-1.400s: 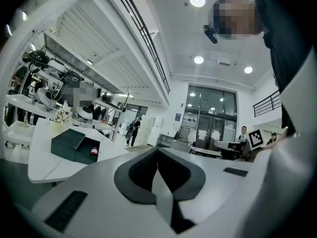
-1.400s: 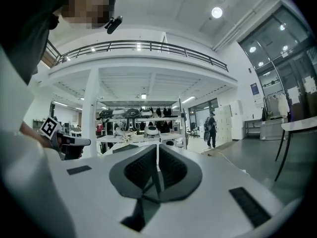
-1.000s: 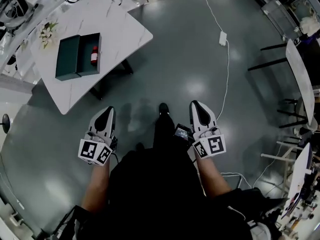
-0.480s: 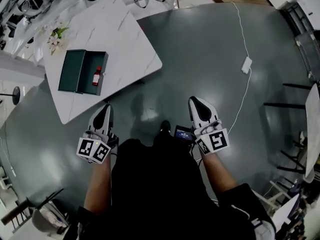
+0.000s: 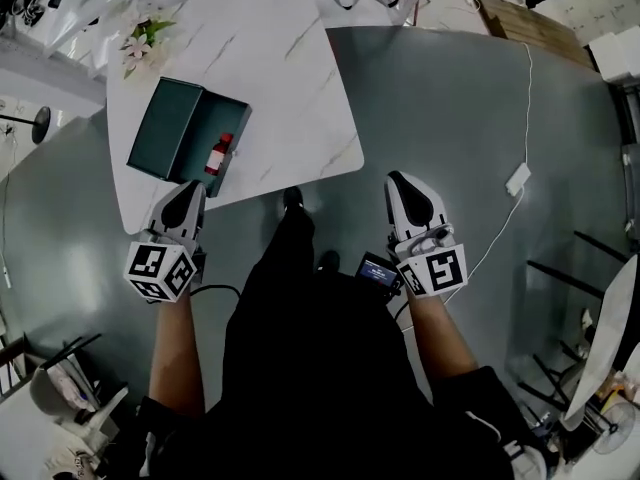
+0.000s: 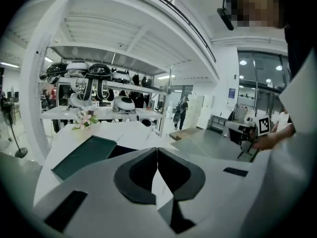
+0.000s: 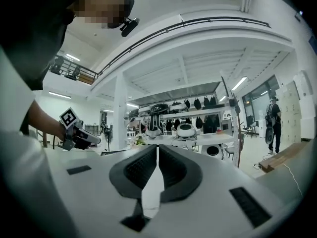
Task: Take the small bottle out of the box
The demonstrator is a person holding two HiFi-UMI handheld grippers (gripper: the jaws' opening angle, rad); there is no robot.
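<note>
Where the head view takes in the white marble-patterned table point(image 5: 290, 98) at the upper left of the frame, a dark green box point(image 5: 168, 128) lies open on it, its lid folded out to the left. The small bottle point(image 5: 216, 156), red and white, lies in the right-hand compartment. A spray of flowers point(image 5: 140, 43) sits on the table above the box. The left gripper point(image 5: 192, 188) is held at the left of the frame, its tip near the box's lower corner and apart from it. Its fingers are pressed together with nothing between them. The right gripper point(image 5: 400, 180) is held right of centre over the grey floor point(image 5: 450, 88), well apart from the box, fingers likewise pressed together and empty.
</note>
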